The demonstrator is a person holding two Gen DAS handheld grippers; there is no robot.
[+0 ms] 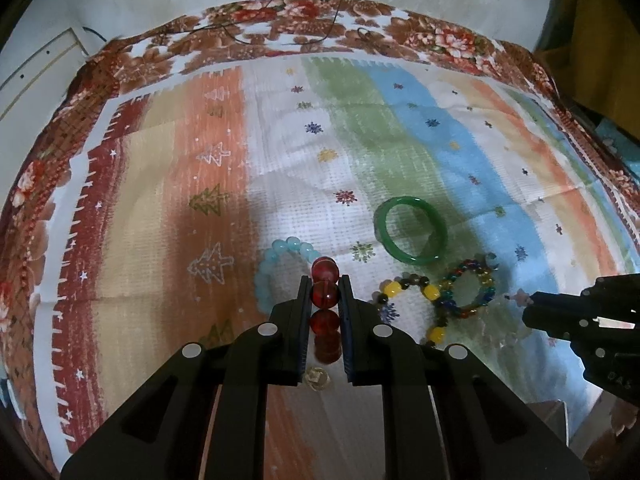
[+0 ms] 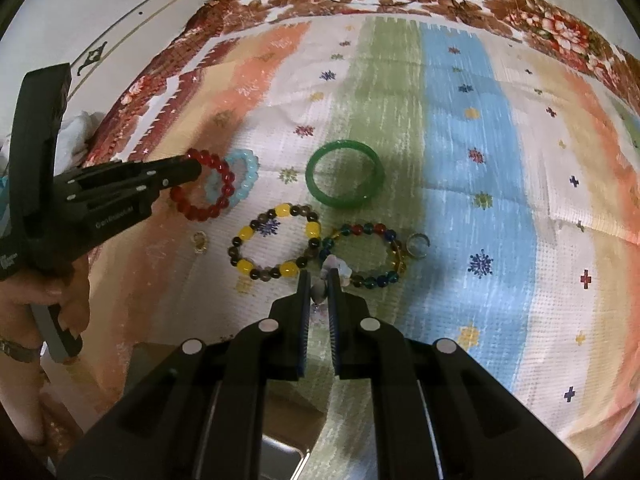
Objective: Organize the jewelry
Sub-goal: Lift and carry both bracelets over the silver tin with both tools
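My left gripper is shut on a red bead bracelet and holds it above the cloth; the right wrist view shows the red bead bracelet hanging from it over a light blue bead bracelet. My right gripper is shut on a pale pink bead bracelet. On the cloth lie a green bangle, a yellow-and-brown bead bracelet and a multicoloured bead bracelet. The green bangle also shows in the left wrist view.
A silver open ring lies right of the multicoloured bracelet. A small gold ring lies left of the yellow one. A striped cloth covers the floral bedspread. A box corner sits below my right gripper.
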